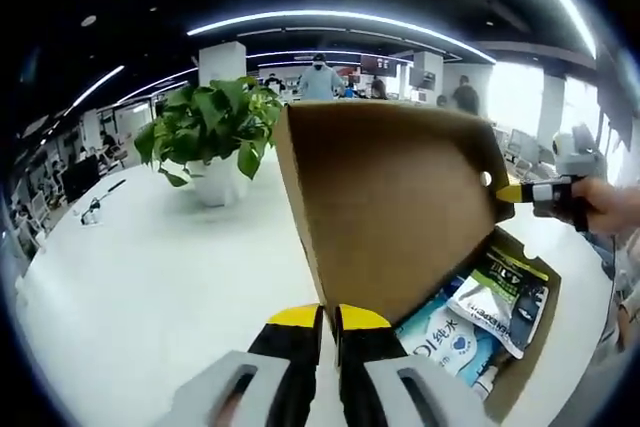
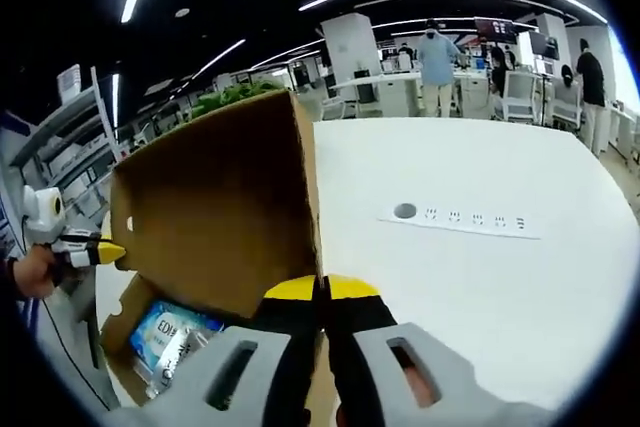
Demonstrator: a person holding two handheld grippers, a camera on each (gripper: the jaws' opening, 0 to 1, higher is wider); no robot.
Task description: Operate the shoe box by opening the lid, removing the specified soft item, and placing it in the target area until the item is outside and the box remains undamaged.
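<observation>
Lid (image 1: 390, 202) raised upright on white table (image 1: 150, 277). Left gripper (image 1: 329, 319) and right gripper (image 2: 321, 289) both pinched closed on lid edge at 6 o'clock. Soft packs (image 1: 480, 312) lie inside box (image 1: 535, 322), 4 o'clock. Plant (image 1: 210, 127) at 10 o'clock.

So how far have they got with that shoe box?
The lid already stands raised, so the opening looks done. In hand: the left gripper and right gripper each pinch a lid edge, jaws together. Left to do: the soft packets lie inside the box; none is outside on the white table yet.
</observation>
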